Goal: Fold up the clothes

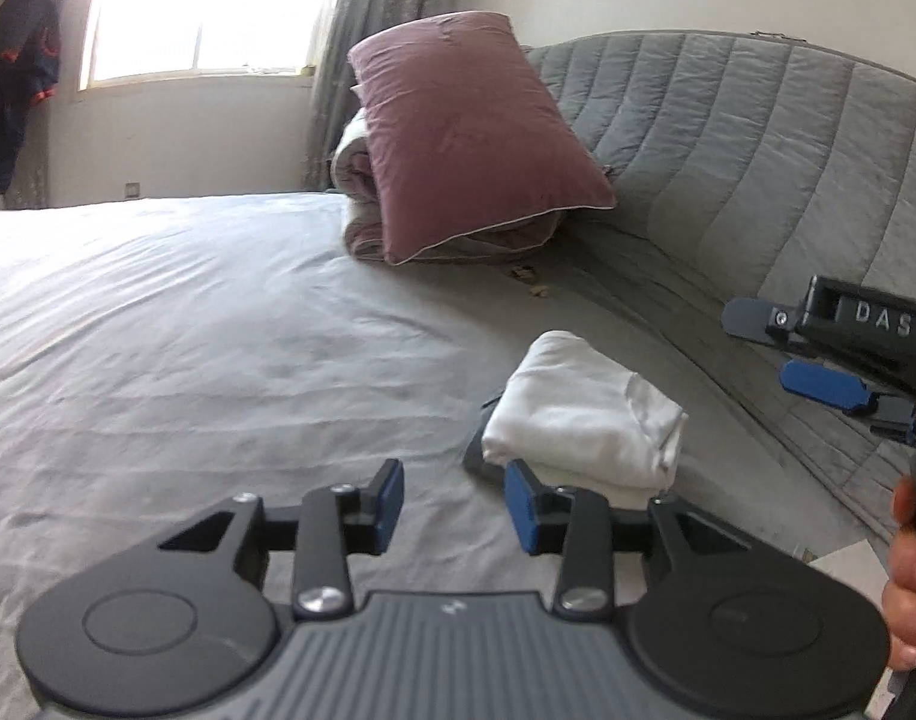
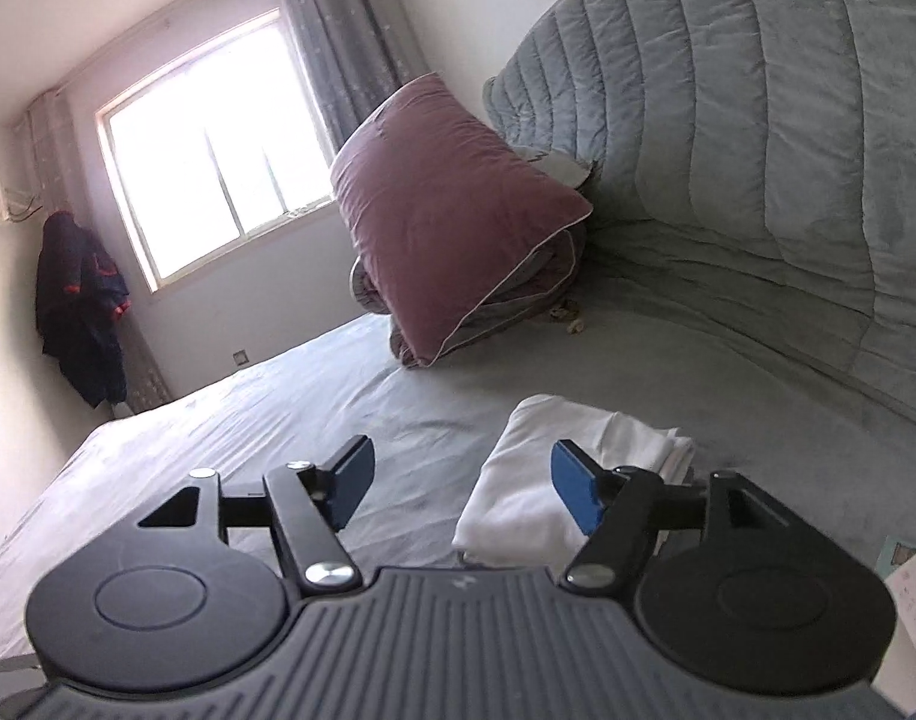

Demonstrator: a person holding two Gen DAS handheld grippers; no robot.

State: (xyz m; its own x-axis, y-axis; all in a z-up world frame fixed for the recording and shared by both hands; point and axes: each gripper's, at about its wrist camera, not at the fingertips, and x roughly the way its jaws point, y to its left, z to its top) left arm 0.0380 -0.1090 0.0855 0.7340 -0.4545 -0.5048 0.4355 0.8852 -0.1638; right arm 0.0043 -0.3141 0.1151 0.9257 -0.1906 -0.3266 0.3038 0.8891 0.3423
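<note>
A folded white garment [image 1: 583, 414] lies on the grey bed sheet [image 1: 218, 330], on top of a darker folded piece [image 1: 478, 450] that shows at its left edge. It also shows in the right wrist view [image 2: 541, 480]. My left gripper [image 1: 455, 501] is open and empty, just in front of and left of the white stack. My right gripper [image 2: 460, 489] is open and empty, above the stack's near left side. The right gripper also shows in the left wrist view [image 1: 787, 348], to the right of the stack.
A mauve pillow [image 1: 469, 144] leans on a rolled duvet [image 1: 362, 180] at the head of the bed. A grey quilted cover [image 1: 757, 150] drapes the headboard on the right. A window [image 2: 218, 150] and a hanging dark jacket [image 2: 80, 306] are at the far wall.
</note>
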